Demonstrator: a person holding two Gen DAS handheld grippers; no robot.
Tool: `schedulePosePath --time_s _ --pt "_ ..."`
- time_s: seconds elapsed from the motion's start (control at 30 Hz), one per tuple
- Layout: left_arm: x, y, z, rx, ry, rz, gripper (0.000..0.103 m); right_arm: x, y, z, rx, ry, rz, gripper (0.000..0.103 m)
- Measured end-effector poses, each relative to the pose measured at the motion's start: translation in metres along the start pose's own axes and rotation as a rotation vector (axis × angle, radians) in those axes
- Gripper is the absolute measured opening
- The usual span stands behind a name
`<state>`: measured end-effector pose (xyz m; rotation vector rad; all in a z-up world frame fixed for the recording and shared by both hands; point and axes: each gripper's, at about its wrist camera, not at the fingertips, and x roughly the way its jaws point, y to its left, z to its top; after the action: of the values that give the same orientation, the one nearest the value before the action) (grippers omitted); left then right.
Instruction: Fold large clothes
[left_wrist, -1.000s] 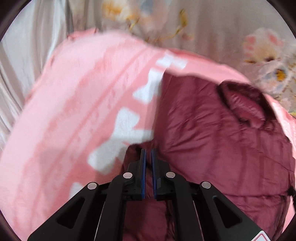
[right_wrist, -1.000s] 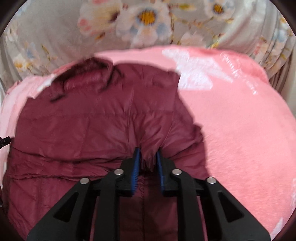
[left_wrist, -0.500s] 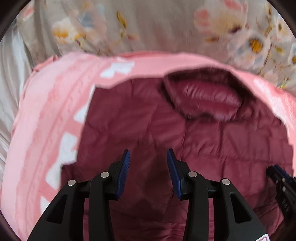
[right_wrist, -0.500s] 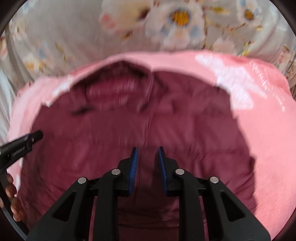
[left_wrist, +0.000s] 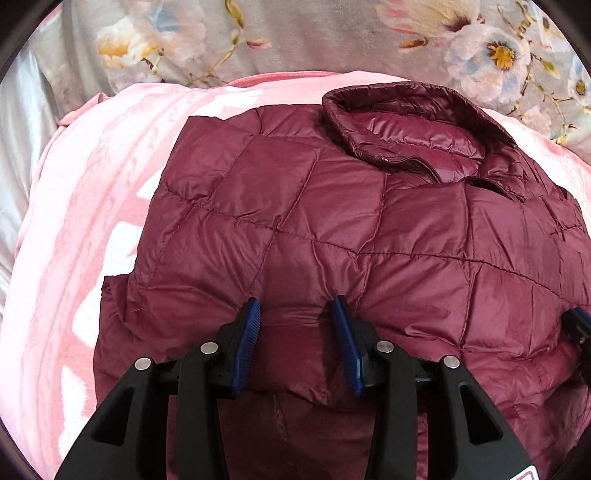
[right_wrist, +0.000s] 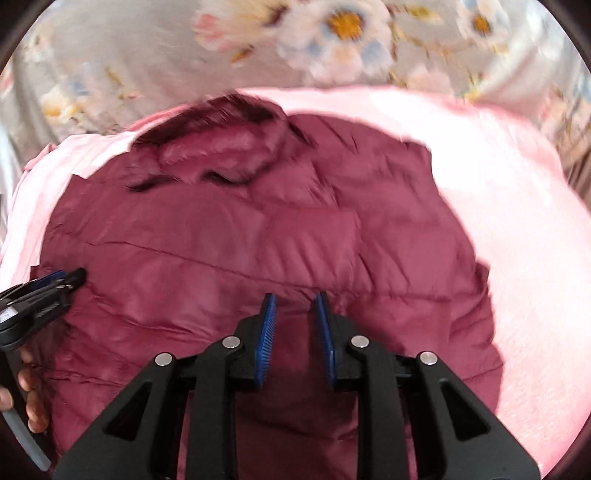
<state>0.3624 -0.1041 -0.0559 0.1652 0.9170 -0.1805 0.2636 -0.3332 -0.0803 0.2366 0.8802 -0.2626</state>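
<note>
Folding is judged partly done: jacket is laid on the blanket, bottom edge doubled up, collar at far end. Left gripper and right gripper are parted, nothing held. Further folds are left.

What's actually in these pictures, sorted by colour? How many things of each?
Maroon: 1, the quilted puffer jacket
Pink: 1, the fleecy blanket beneath it
Grey floral: 1, the flowered sheet behind
Black with blue pads: 2, the left gripper and right gripper, both open
Total: 5
</note>
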Motion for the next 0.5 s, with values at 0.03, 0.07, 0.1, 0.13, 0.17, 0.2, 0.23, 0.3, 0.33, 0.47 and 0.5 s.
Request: schedulePosePath --time_s 0.03,0.07,0.1,0.13,0.17,0.2,0.23,0.3,0.33,0.47,0.5 --pt "0.000 -0.001 -0.003 0.006 -0.014 0.009 0.041 0.002 0.000 -0.003 -0.006 -0.011 0.003 0.021" --pt "0.000 -0.002 -0.004 0.009 -0.022 0.014 0.041 0.002 0.001 -0.003 -0.011 -0.017 -0.003 0.021" --pt "0.000 -0.003 -0.005 0.013 -0.031 0.023 0.041 0.002 0.003 -0.004 -0.018 -0.024 -0.014 0.021" --pt "0.000 -0.006 -0.007 0.021 -0.045 0.036 0.042 0.002 0.005 -0.005 -0.026 -0.032 -0.023 0.021" --pt "0.000 -0.007 -0.008 0.026 -0.056 0.045 0.042 0.003 0.006 -0.006 -0.031 -0.037 -0.030 0.021" --pt "0.000 -0.008 -0.010 0.028 -0.065 0.052 0.042 0.003 0.008 -0.007 -0.041 -0.043 -0.041 0.021" --pt "0.000 -0.008 -0.011 0.028 -0.074 0.057 0.042 0.003 0.009 -0.006 -0.046 -0.045 -0.046 0.021" --pt "0.000 -0.008 -0.011 0.027 -0.081 0.058 0.042 0.003 0.009 -0.006 -0.047 -0.048 -0.047 0.021" --pt "0.000 -0.008 -0.012 0.027 -0.084 0.059 0.042 0.003 0.009 -0.006 -0.046 -0.049 -0.046 0.021" --pt "0.000 -0.009 -0.013 0.033 -0.091 0.067 0.043 0.002 0.011 -0.008 -0.053 -0.054 -0.058 0.021" --pt "0.000 -0.009 -0.013 0.034 -0.091 0.068 0.043 0.002 0.011 -0.008 -0.054 -0.055 -0.059 0.021"
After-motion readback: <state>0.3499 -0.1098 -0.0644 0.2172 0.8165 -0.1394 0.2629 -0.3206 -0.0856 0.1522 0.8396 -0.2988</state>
